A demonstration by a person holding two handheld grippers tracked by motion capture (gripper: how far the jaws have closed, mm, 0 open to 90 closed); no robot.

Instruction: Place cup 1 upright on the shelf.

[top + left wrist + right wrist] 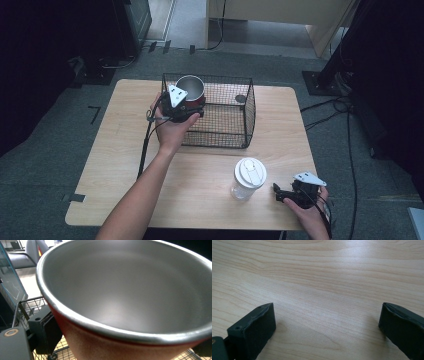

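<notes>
A red cup (190, 90) with a bare steel inside is held at the near left corner of a black wire basket (225, 135), its mouth up. My left gripper (191, 104) is shut on the cup's lower body. In the left gripper view the cup (130, 290) looms close, with one black finger (47, 327) against its red wall and basket wire (30, 305) behind. A clear tumbler with a white lid (248, 177) stands upright on the table. Just right of it my right gripper (278, 194) rests low and open, its jaws wide over bare wood (327, 325).
The wooden table (200, 200) has free surface left of the tumbler and in front of the basket. The basket's right half holds a small dark round object (240, 99). Cables and dark stands lie on the floor around the table.
</notes>
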